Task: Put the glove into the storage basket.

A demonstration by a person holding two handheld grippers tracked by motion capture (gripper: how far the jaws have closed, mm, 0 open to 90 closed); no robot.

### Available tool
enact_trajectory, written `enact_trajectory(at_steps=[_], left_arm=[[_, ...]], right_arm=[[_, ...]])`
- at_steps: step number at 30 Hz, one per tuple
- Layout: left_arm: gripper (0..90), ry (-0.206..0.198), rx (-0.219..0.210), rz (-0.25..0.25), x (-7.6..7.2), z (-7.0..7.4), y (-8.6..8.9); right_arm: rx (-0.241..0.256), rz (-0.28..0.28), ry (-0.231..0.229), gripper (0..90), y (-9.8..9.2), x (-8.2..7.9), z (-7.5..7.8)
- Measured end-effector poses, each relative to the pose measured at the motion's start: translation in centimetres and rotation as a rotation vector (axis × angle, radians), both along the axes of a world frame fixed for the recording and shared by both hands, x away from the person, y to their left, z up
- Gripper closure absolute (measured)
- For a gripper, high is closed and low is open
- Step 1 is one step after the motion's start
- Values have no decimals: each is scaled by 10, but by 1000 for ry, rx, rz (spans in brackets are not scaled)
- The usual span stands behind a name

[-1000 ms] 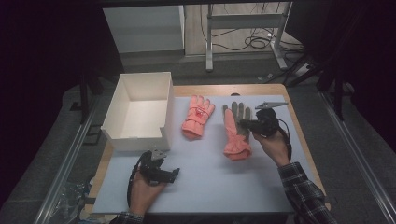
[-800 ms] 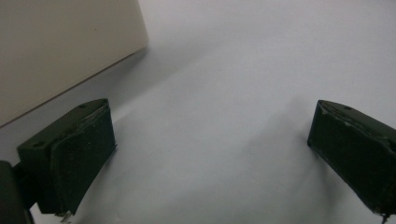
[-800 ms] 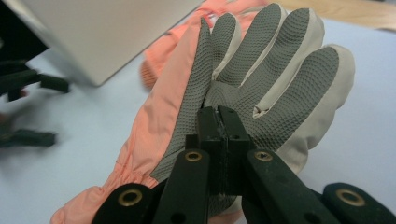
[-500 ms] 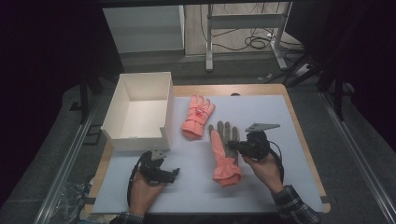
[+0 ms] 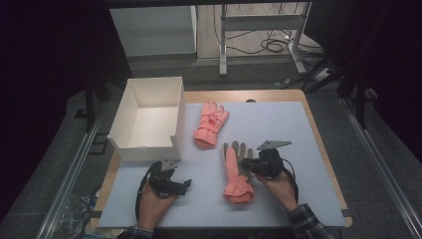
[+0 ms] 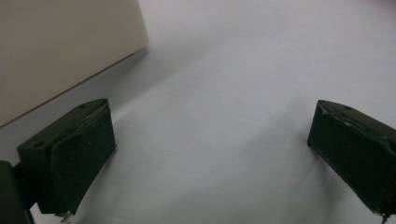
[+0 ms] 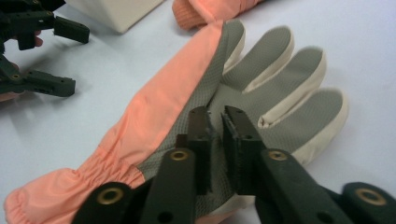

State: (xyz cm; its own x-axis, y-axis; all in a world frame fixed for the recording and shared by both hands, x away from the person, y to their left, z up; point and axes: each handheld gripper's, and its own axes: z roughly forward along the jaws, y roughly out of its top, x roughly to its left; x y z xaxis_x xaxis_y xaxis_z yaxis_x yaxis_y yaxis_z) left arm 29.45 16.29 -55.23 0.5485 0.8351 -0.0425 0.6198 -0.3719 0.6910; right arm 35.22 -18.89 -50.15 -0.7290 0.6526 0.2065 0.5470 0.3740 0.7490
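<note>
While right claw (image 7: 215,122) pinches the palm-up glove (image 5: 235,172) (dragged nearer since earlier), left claw (image 6: 210,154) rests open, unmoved.

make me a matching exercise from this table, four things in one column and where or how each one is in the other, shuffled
Things:
1. white box
2. palm-up glove
3. palm-down glove
4. left tongs

States:
A. pinched by the right tongs
B. open over bare mat
C. lying free beside the box
D. at the table's far left, nothing seen inside

Pairs: 1-D, 2-A, 3-C, 4-B
</note>
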Motion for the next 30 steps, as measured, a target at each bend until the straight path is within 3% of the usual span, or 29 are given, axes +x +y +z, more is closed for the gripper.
enact_trajectory(at_steps=[4,10,23,30], left_arm=[[6,0,0,0,0,0,0],[6,0,0,0,0,0,0],[6,0,-1,-1,0,0,0],[6,0,-1,-1,0,0,0]], right_arm=[[-4,-2,-42,715,-3,3,12],[-29,3,-69,648,0,16,24],[-72,38,-112,547,28,54,36],[-90,53,-131,541,41,75,36]])
